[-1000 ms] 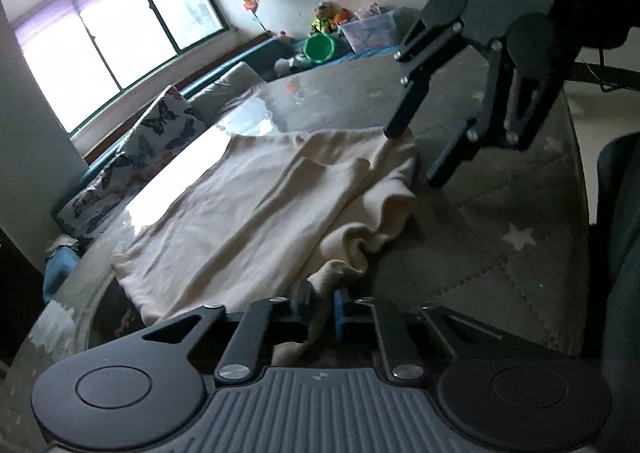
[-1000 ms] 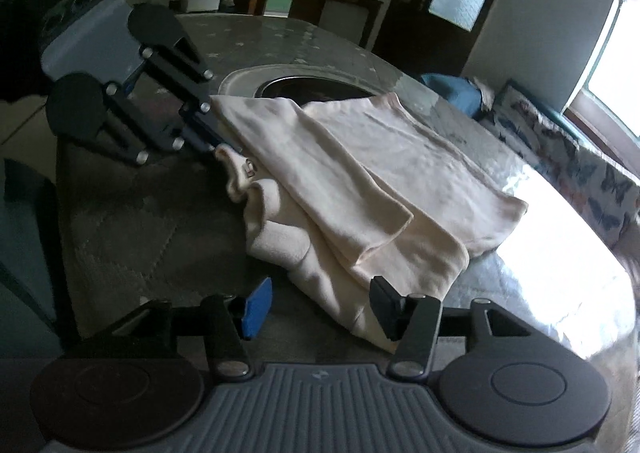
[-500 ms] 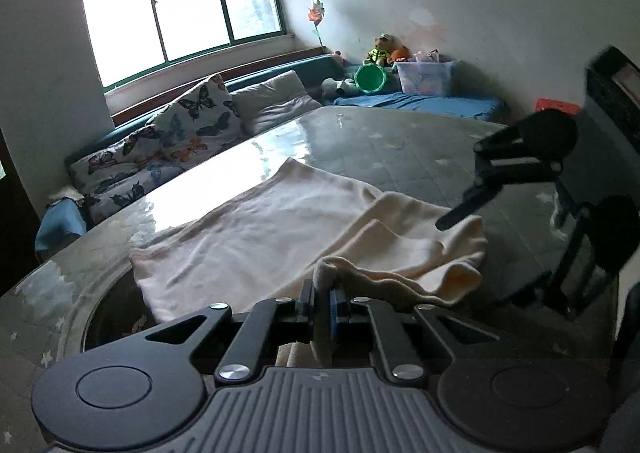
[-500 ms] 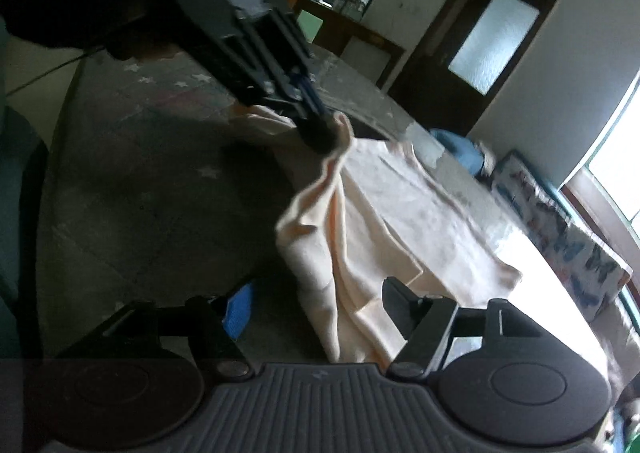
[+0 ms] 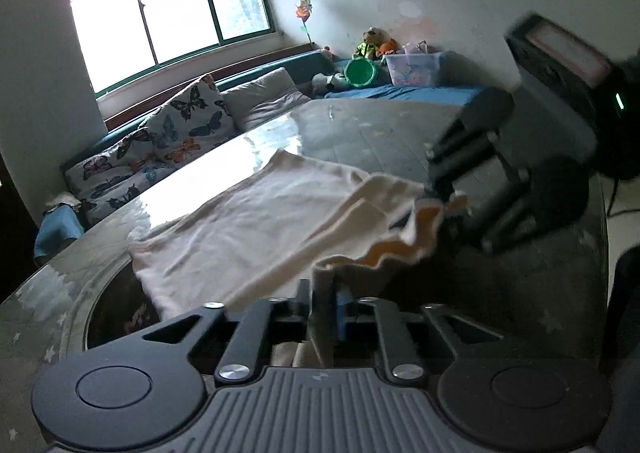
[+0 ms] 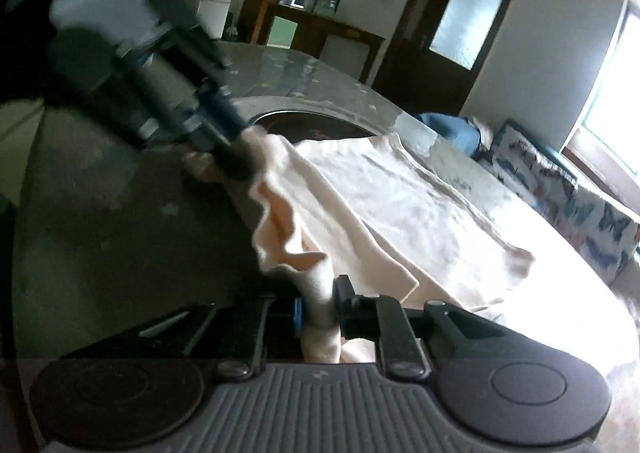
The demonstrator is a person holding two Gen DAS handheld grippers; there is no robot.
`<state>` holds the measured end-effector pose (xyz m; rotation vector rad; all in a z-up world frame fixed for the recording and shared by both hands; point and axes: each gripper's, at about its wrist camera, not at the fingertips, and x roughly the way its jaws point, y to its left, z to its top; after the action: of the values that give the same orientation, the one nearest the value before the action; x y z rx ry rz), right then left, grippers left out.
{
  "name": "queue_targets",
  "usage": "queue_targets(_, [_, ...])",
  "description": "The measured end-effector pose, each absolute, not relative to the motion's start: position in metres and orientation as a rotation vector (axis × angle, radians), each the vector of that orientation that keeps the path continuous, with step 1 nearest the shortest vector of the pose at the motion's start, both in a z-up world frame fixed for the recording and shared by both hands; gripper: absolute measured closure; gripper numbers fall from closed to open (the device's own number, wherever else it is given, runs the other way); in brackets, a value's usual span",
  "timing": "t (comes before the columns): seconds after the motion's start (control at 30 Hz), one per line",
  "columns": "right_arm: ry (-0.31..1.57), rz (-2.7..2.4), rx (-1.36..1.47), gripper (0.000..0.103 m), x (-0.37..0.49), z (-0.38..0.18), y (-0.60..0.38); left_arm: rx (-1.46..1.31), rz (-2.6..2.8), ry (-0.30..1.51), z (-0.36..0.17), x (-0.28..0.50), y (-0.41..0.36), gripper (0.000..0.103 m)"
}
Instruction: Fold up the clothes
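A cream garment (image 5: 256, 229) lies spread on the grey star-patterned table (image 5: 380, 133), its near edge lifted. My left gripper (image 5: 322, 305) is shut on one corner of that edge. My right gripper (image 6: 318, 309) is shut on the other corner of the garment (image 6: 400, 205). The edge hangs slack between them, above the table. Each gripper shows in the other's view: the right one (image 5: 440, 193) at the cloth's right end, the left one (image 6: 236, 161) at upper left, blurred.
A round dark recess (image 5: 116, 309) is set in the table under the garment's left side. A bench with butterfly cushions (image 5: 160, 141) runs under the window. A green bowl (image 5: 361, 71) and a toy box (image 5: 414, 69) stand far back. A dark chair (image 5: 624, 293) is at right.
The right gripper, open a second ago, has closed on the garment's edge. Both grippers have lifted that edge off the table, and the cloth hangs between them.
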<state>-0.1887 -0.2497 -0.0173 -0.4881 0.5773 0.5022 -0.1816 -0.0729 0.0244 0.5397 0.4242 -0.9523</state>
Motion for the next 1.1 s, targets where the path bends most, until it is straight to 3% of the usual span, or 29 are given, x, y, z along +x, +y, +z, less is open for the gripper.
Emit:
queue_targets(0.13, [0.61,0.508,-0.395,0.09,-0.182,-0.008,-0.259,0.604,-0.929,0.397,0.013,-0.197,-0.067,0.058])
queue_targets(0.33, [0.622,0.504,-0.346,0.09,-0.176,0.0,-0.268,0.685,-0.91,0.375,-0.002,-0.205,-0.069,0.056])
queue_targets(0.47, [0.623,0.497,-0.346,0.09,-0.181,0.004,-0.268,0.727,-0.907,0.334,-0.008,-0.208,-0.071,0.046])
queue_targets(0.87, [0.631,0.495,-0.338,0.09,-0.182,0.007,-0.27,0.752,-0.94,0.363,-0.009,-0.191,-0.063,0.046])
queue_targets(0.9, [0.63,0.493,-0.338,0.09,-0.182,0.007,-0.27,0.741,-0.952,0.378,-0.009,-0.188,-0.063,0.047])
queue_targets(0.97, [0.63,0.49,-0.335,0.091,-0.182,0.007,-0.271,0.711,-0.983,0.414,-0.007,-0.181,-0.063,0.064])
queue_targets(1.1, [0.633,0.49,-0.338,0.091,-0.183,0.007,-0.272,0.677,-0.994,0.451,-0.008,-0.176,-0.065,0.088])
